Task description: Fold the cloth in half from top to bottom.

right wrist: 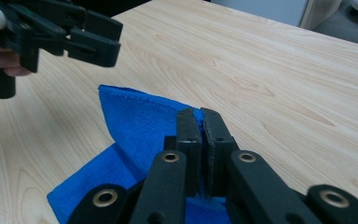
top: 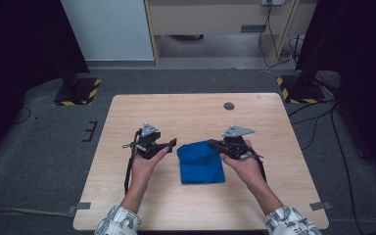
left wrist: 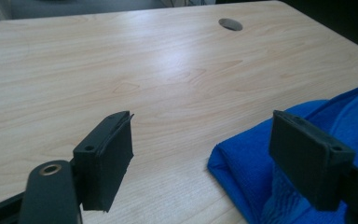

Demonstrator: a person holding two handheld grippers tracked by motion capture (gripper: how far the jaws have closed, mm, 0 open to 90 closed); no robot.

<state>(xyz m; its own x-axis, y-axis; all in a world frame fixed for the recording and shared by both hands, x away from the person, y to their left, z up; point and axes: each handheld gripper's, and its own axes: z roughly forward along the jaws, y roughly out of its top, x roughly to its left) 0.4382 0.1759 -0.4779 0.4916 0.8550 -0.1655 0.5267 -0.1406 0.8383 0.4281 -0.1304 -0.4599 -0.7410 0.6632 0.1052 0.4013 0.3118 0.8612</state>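
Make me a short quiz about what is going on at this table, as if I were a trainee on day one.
1. True or false: the right gripper is shut on the blue cloth.
2. Which fits the left gripper? A: clamped on the cloth. B: jaws apart, pressing on nothing. C: lying flat on the table.
3. In the high view, which corner of the cloth is lifted off the table?

Key
1. True: its jaws pinch the cloth's edge.
2. B: the cloth's fold lies near one jaw, but nothing is clamped.
3. The far right corner, at the right gripper.
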